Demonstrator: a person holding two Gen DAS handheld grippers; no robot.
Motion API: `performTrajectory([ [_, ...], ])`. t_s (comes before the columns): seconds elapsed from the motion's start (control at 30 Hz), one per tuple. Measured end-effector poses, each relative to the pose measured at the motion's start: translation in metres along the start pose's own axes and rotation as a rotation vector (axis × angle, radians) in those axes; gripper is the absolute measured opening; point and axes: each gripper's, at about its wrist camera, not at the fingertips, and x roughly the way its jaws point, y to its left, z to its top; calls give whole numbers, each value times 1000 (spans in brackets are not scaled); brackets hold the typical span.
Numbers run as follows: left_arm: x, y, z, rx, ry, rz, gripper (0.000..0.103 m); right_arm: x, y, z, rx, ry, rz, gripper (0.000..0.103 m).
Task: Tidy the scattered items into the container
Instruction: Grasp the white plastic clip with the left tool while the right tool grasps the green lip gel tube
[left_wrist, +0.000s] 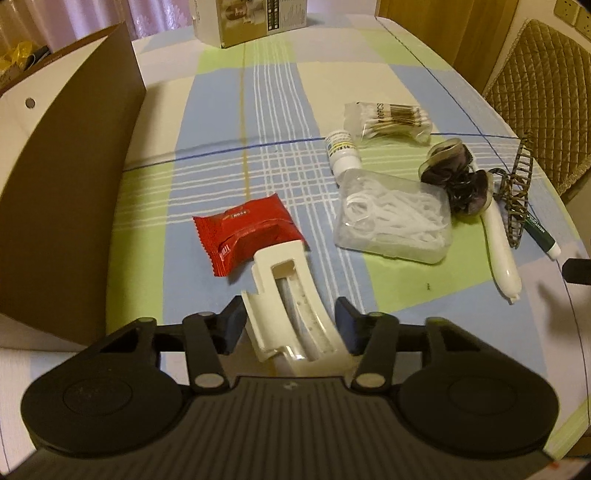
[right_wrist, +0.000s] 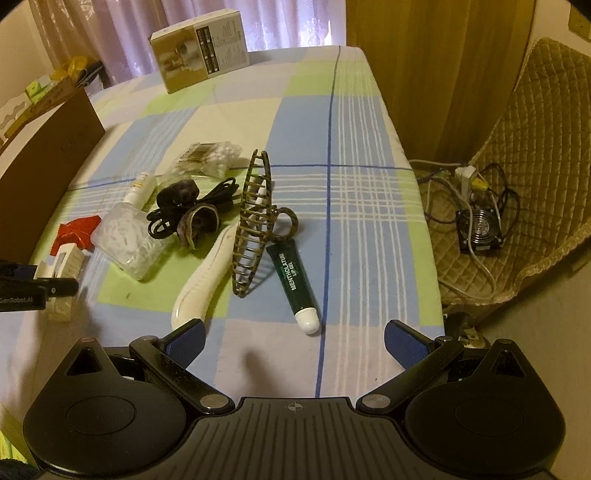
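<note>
Checked cloth covers the desk (right_wrist: 354, 184). Left gripper (left_wrist: 291, 325) has its fingers (left_wrist: 232, 321) clenched on a cream hair clip (left_wrist: 286, 295), just beside the red packet (left_wrist: 247, 236). Right gripper (right_wrist: 295, 341) hovers with fingers (right_wrist: 188, 339) released, near the green lip gel tube (right_wrist: 295, 282). Brown container (left_wrist: 74, 177) stands at the left edge.

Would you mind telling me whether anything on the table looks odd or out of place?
Only the untidied clutter: the floss box, scrunchie and hair clip lie piled together, and the white clip overlaps the red packet. Nothing looks spilled or broken.
</note>
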Motion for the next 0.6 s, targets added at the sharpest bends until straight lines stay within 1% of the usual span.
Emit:
performTrajectory([
  [0.07,-2,-1,-2,15,-8,4,36,2,-1,1,-5,2,3,101],
  [0.33,-13,3,-17,24,9,11,36,12,-2,2,-47,12,8,101],
  [0.47,-10,3,-16,24,6,24,37,18,-3,0,-68,11,11,101],
  [0.53,-8,3,-14,26,3,31,37,19,-3,0,-85,-4,10,101],
  [0.57,-7,4,-14,25,-2,35,36,20,-3,0,-94,-15,12,101],
  [0.6,-8,4,-14,22,-4,38,36,21,-4,0,-105,-25,13,94],
])
